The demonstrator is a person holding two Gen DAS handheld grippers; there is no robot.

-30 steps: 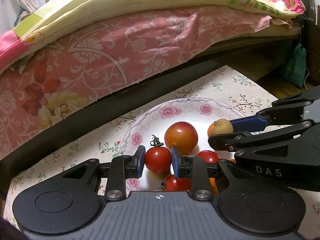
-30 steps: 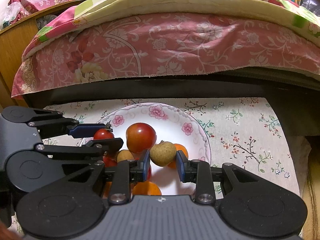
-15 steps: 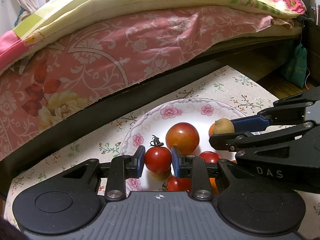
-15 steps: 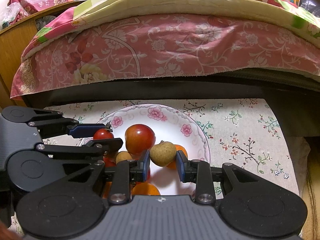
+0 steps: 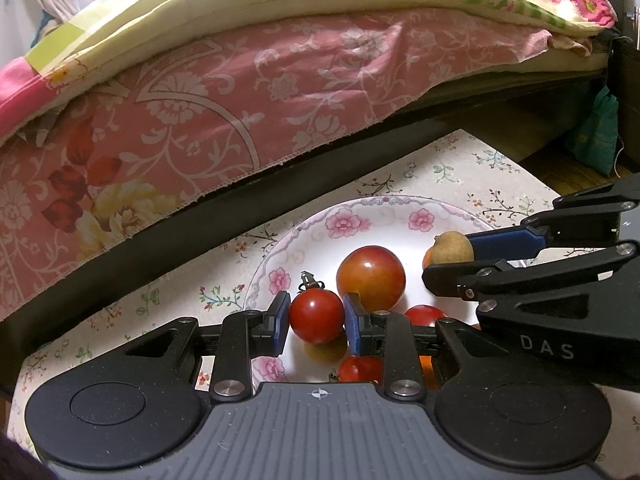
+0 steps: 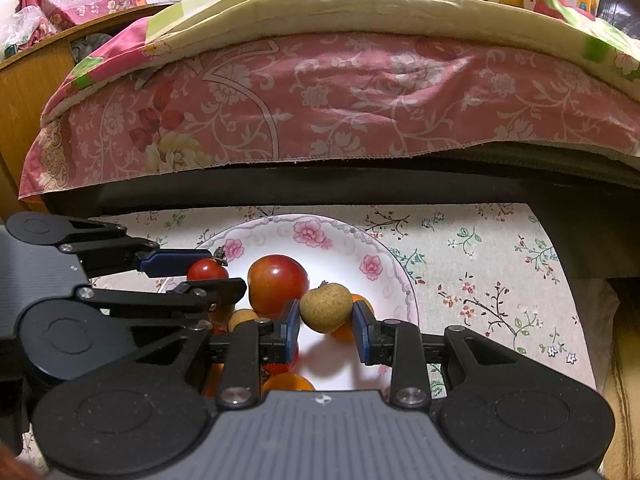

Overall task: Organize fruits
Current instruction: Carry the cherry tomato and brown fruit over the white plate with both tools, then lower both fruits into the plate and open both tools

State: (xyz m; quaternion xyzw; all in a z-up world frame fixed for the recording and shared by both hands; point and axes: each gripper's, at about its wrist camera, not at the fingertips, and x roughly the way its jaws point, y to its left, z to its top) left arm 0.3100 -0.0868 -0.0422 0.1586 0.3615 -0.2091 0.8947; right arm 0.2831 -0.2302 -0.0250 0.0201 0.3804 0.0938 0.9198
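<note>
Floral cloth (image 6: 480, 264) next to a bed (image 5: 280, 92), with a flowered plate (image 6: 340, 236) on it. The left gripper (image 5: 316, 317) is pinching a small tomato (image 5: 317, 316) over the plate, and the right gripper (image 6: 326, 322) has a brown fruit (image 6: 326, 307) clamped just above it. Looks mostly done to me, since a big tomato (image 6: 278, 285) and the oranges already sit there. Just these two left to drop.

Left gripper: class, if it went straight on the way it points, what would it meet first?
The left gripper, shut on a small tomato, would probably first meet the big tomato just ahead to the right; depth is unclear.
</note>
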